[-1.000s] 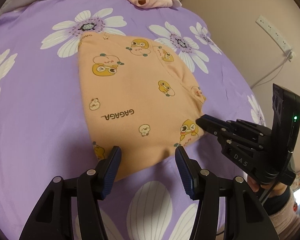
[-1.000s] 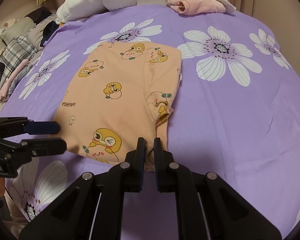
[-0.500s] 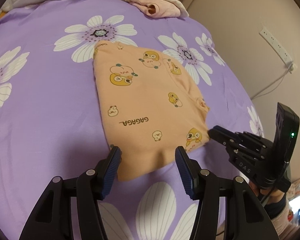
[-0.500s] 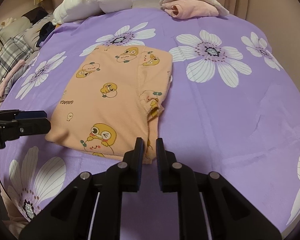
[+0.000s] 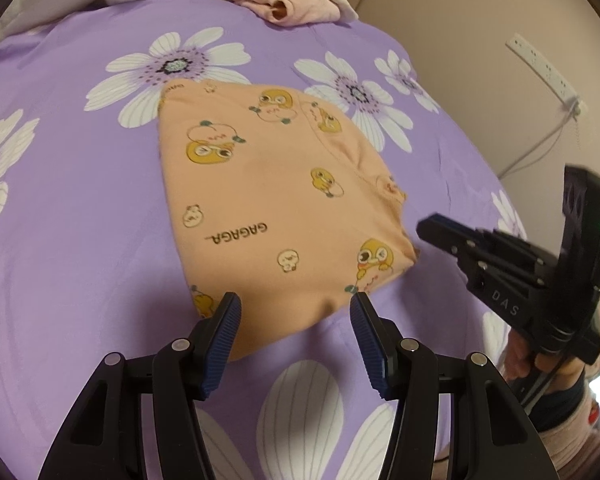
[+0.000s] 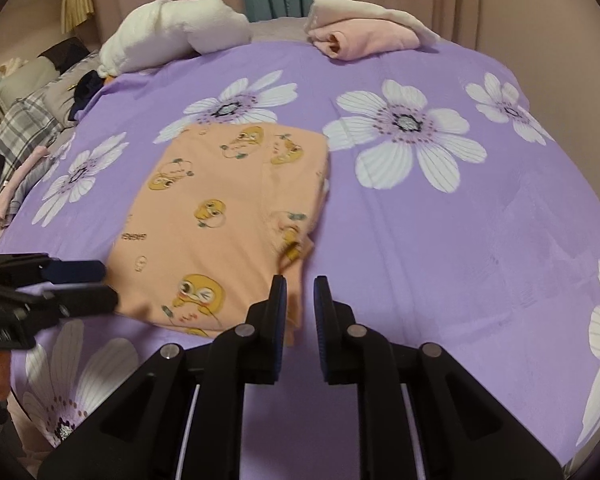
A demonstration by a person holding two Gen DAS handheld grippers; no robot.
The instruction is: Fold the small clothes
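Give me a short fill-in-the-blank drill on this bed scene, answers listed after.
1. The folded orange garment is printed with yellow cartoon ____.
2. The bedcover under it is ____ with white flowers.
3. The word printed on the garment in the left wrist view reads ____.
4. The rolled pink cloth lies at the ____ edge of the bed, beyond the garment.

Missing words: ducks; purple; GAGAGA; far
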